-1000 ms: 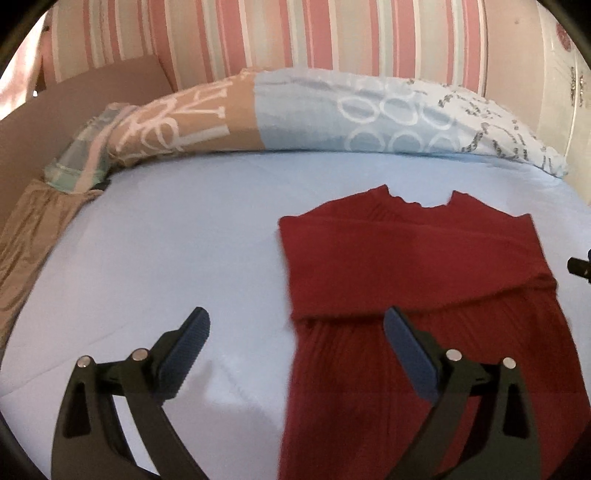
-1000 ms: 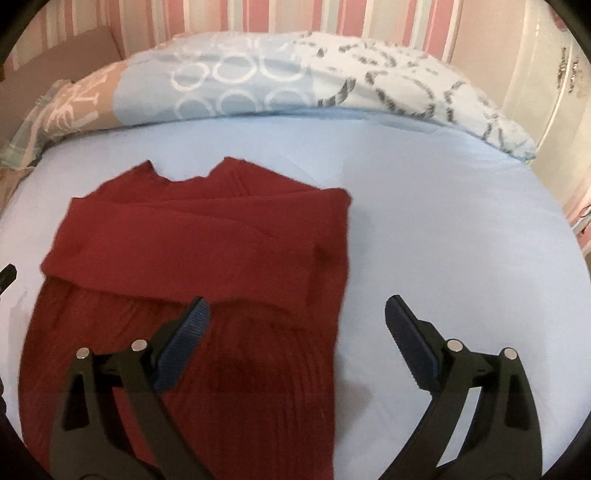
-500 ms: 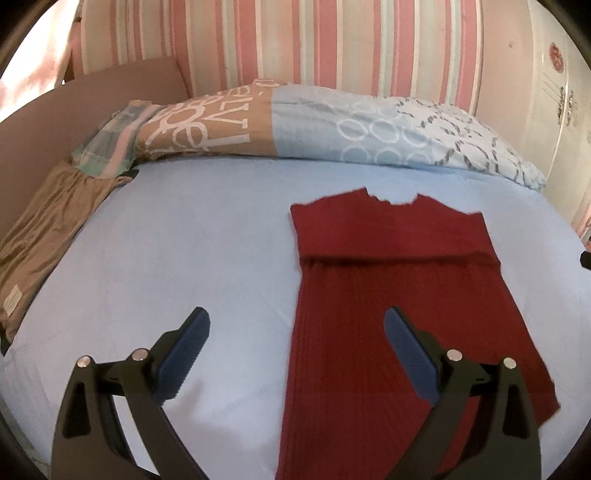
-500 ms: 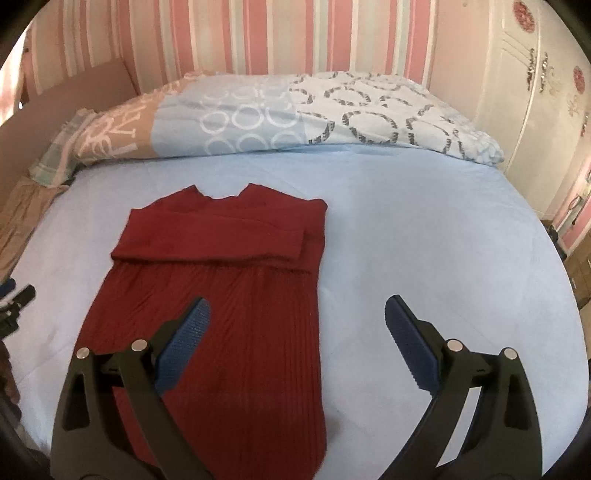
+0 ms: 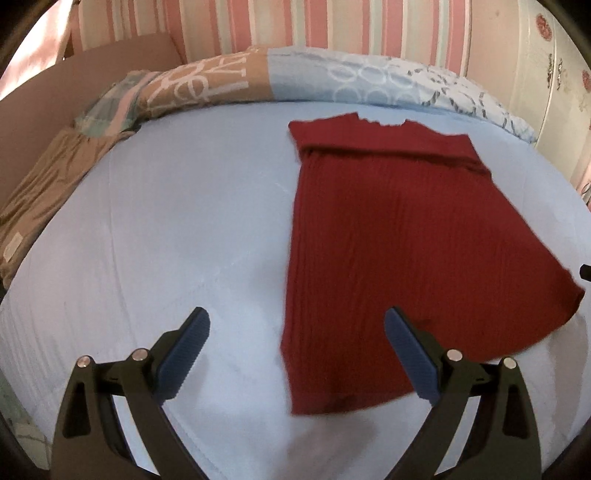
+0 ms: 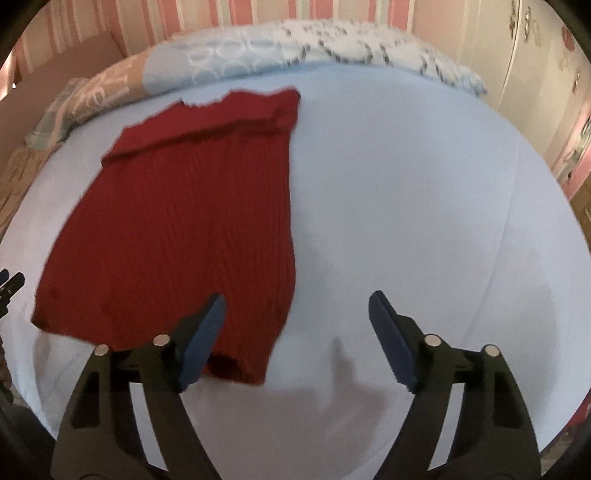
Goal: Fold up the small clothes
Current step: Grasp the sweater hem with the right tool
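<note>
Left gripper point(image 5: 295, 332) jaws spread wide, nothing clamped — the near left corner of the red ribbed sweater point(image 5: 388, 240) lies under the gap, not pinched. Right gripper point(image 6: 295, 317) jaws closing but still apart, pads pressing nothing; the sweater's near right corner sits below its left finger point(image 6: 203, 339), the other finger over bare sheet.

Sweater lies flat on the bed, neckline at the far end, sleeves folded across the chest in a band, hem nearest the grippers. From the right wrist view it sits left of centre point(image 6: 177, 229); a sliver of the left gripper shows at the left edge point(image 6: 9, 284). Nothing blocks either gripper's way to the hem.

Surface: light blue bedsheet point(image 5: 166, 221), smooth, gripper shadows near the front edge. Rolled patterned duvet point(image 5: 314, 77) along the far side — tan with white letters, blue with rings. Tan garment point(image 5: 44, 184) bunched at the left edge, well apart from the sweater. Behind: pink striped wallpaper point(image 5: 295, 22); white wardrobe point(image 5: 561, 92) at the right.
</note>
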{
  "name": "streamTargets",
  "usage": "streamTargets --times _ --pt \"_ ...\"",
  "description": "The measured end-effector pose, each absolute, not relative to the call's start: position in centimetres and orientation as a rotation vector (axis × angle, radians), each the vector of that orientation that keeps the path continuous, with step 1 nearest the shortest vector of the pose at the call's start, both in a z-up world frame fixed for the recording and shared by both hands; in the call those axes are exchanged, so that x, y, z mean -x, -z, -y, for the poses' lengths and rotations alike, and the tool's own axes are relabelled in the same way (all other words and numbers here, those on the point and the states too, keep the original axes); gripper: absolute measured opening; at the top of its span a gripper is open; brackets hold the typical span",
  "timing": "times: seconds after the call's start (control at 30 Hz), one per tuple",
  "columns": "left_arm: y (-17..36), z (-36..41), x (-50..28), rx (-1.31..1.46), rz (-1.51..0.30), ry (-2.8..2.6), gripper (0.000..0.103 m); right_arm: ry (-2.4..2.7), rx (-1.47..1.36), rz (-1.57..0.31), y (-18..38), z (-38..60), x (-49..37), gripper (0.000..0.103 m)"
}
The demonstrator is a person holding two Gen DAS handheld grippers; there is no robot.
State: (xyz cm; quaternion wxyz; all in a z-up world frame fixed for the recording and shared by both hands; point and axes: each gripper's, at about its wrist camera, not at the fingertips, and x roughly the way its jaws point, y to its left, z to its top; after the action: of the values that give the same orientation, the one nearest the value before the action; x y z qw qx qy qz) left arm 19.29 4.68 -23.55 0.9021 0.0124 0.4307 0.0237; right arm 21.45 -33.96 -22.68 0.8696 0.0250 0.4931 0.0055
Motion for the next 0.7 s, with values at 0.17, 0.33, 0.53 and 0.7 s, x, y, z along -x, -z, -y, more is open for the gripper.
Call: streamTargets --times 0.17,0.33,0.53,0.7 --pt "24.9 -4.5 -17.9 -0.019 -0.905 -0.047 0.096 0.031 -0.099 -1.029 24.5 34.3 -21.2 0.072" --pt "26.2 -4.1 -17.9 0.004 -0.933 -0.043 0.096 -0.023 -0.097 -1.078 26.3 33.0 -21.8 0.072" --pt "26.8 -3.5 -18.3 -0.001 -0.938 -0.029 0.096 -0.048 -0.099 -1.107 27.8 32.0 -22.1 0.038" --pt "27.3 -3.7 -18.4 0.012 -0.95 -0.038 0.096 -0.088 -0.097 -1.092 27.6 31.7 -21.4 0.02"
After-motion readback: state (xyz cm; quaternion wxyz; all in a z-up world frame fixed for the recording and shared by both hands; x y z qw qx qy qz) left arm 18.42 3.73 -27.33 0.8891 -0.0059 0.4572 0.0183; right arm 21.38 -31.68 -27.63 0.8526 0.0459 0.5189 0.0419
